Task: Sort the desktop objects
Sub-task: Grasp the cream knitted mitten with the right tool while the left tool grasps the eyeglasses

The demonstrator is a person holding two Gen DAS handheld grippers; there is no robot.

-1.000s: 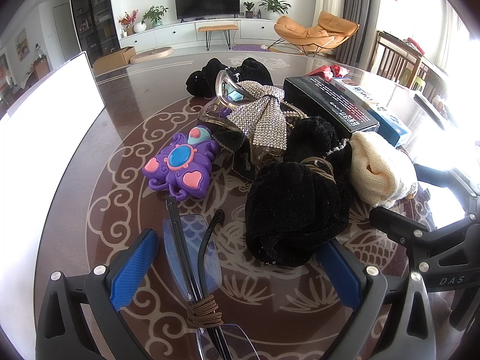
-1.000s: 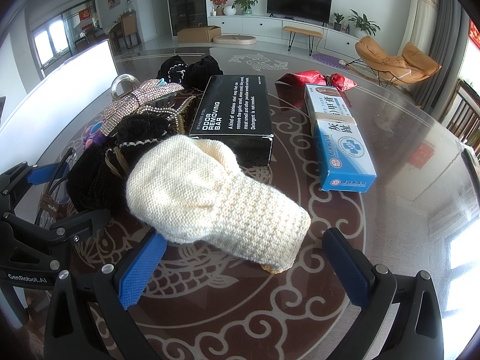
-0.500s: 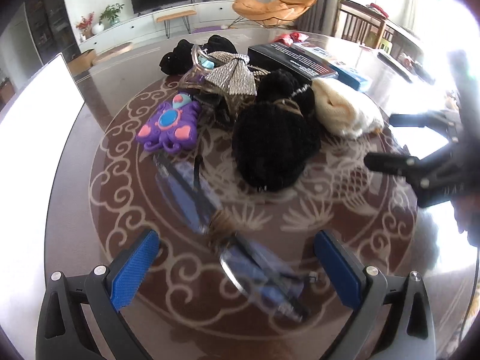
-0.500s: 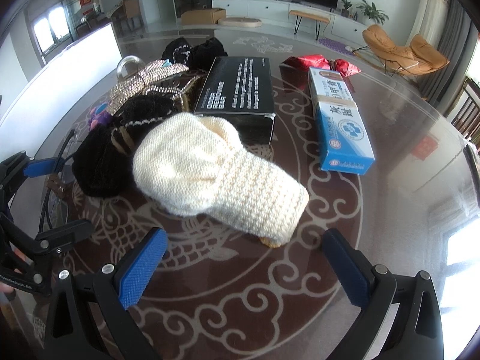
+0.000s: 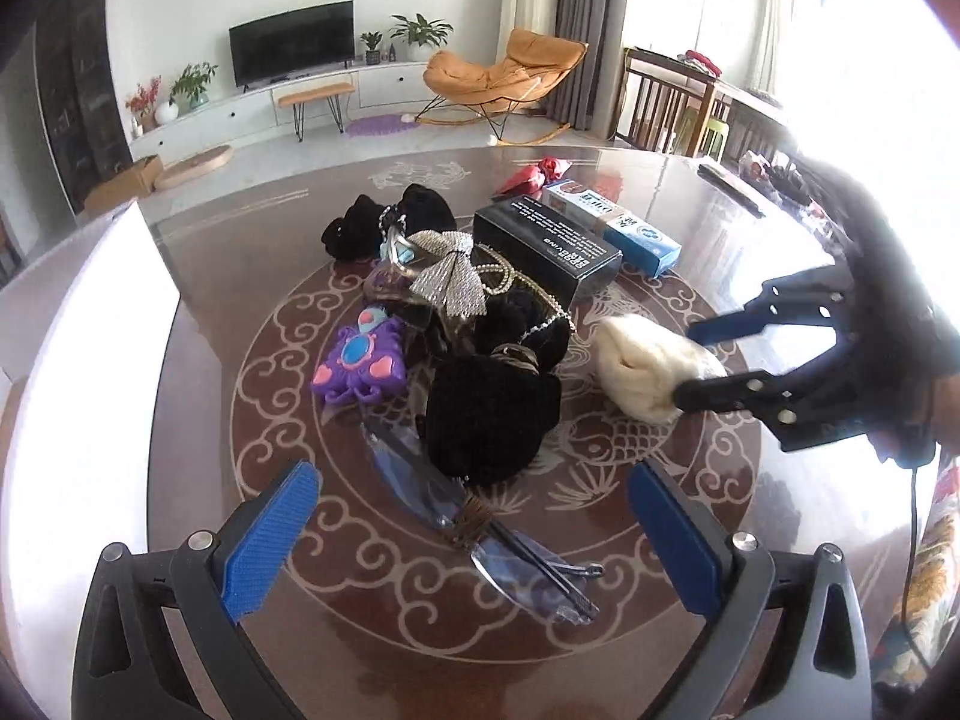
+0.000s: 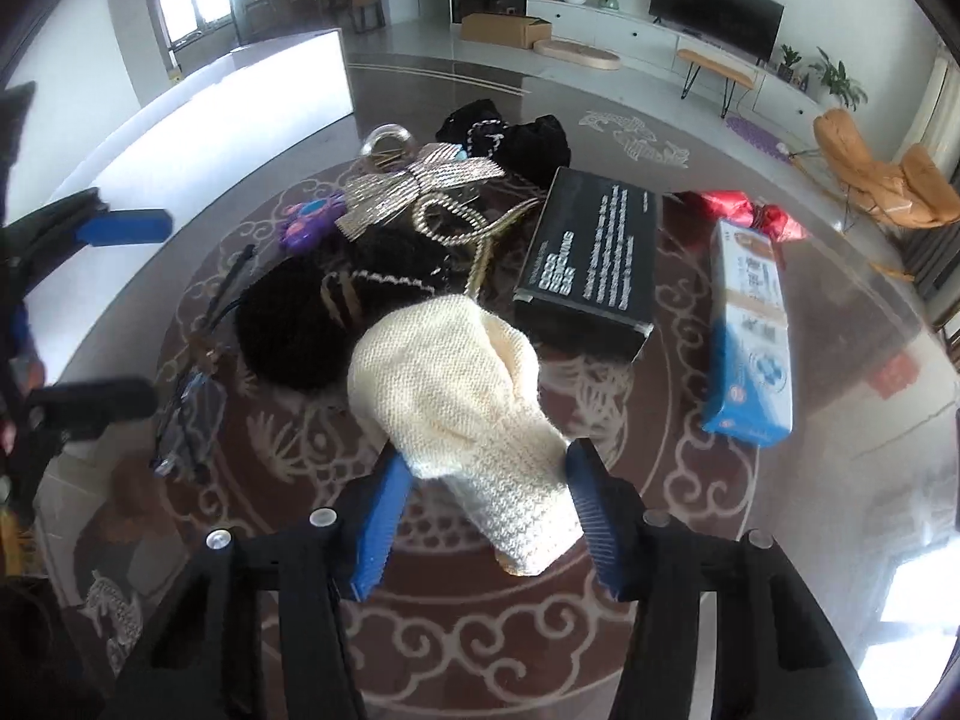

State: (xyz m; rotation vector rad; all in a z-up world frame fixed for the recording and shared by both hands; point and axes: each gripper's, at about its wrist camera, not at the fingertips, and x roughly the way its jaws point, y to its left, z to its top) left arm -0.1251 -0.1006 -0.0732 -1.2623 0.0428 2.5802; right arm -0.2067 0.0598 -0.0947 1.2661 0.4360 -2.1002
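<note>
- Right tool (image 6: 486, 495) closing on a cream knitted mitten (image 6: 462, 396) — blue pads against both sides of its cuff end, rounded end pointing toward 12 o'clock.
- Mitten near the centre of the round brown patterned worktop (image 6: 480, 648), touching a black fuzzy hair bow (image 6: 288, 324) at its 9 o'clock.
- Black rectangular box with white print (image 6: 591, 258) at the mitten's 1 o'clock, blue-and-white carton (image 6: 750, 330) at 3 o'clock.
- Left tool (image 5: 474, 531) wide open, nothing between its blue pads — above folded blue-lensed glasses (image 5: 480, 528).
- Purple butterfly-shaped toy (image 5: 360, 363) at the bow's 9 o'clock in the left wrist view.
</note>
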